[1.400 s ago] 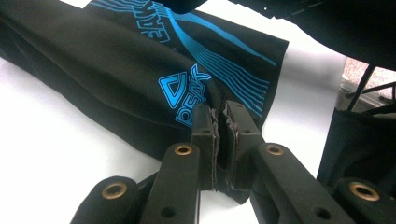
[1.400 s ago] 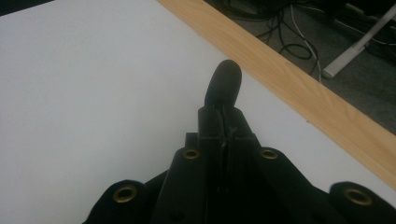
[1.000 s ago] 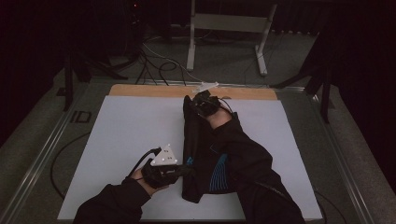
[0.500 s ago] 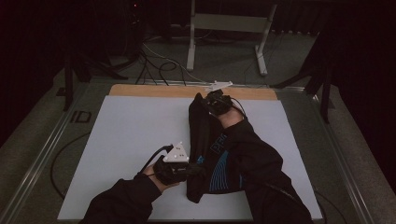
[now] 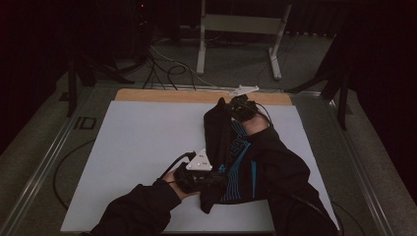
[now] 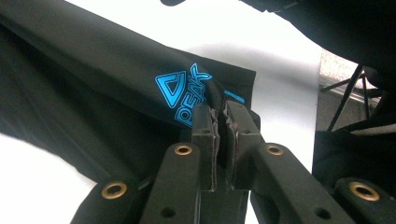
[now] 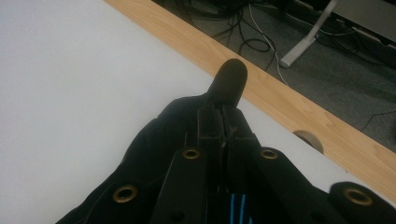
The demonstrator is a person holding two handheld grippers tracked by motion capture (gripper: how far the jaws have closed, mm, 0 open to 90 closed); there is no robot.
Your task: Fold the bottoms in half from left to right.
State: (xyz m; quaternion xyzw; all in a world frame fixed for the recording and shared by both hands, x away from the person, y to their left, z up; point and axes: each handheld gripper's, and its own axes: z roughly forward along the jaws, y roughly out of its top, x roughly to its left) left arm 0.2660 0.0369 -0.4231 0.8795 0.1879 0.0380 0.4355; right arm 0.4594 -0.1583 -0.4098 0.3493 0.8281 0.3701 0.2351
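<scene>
two grips hold one black garment (image 5: 231, 157), a dark sports piece with bright blue lettering, stretched lengthwise down the white table top (image 5: 137, 147) between the hands; the left gripper (image 5: 209, 179) has its jaws pressed together on the near end, and in the left gripper view the cloth edge beside the blue logo (image 6: 184, 93) is pinched between the pads; the right gripper (image 5: 236, 105) has its jaws likewise clamped on the far end, close to the wooden strip (image 5: 162, 95) at the table's back edge, with a small nub of fabric (image 7: 229, 81) poking out past the tips; the garment looks thin, limp and light, probably a smooth synthetic knit, so it should sag and fold wherever it is unsupported and may slide a little on the table; it is not fragile, yet a slick weave can creep out of a shallow pinch; best taken at hems, seams or corners, where doubled layers give the pads more to bite; holding both ends under gentle tension, as now, should keep it flat; lifting from one end alone would likely let it bunch and swing.
</scene>
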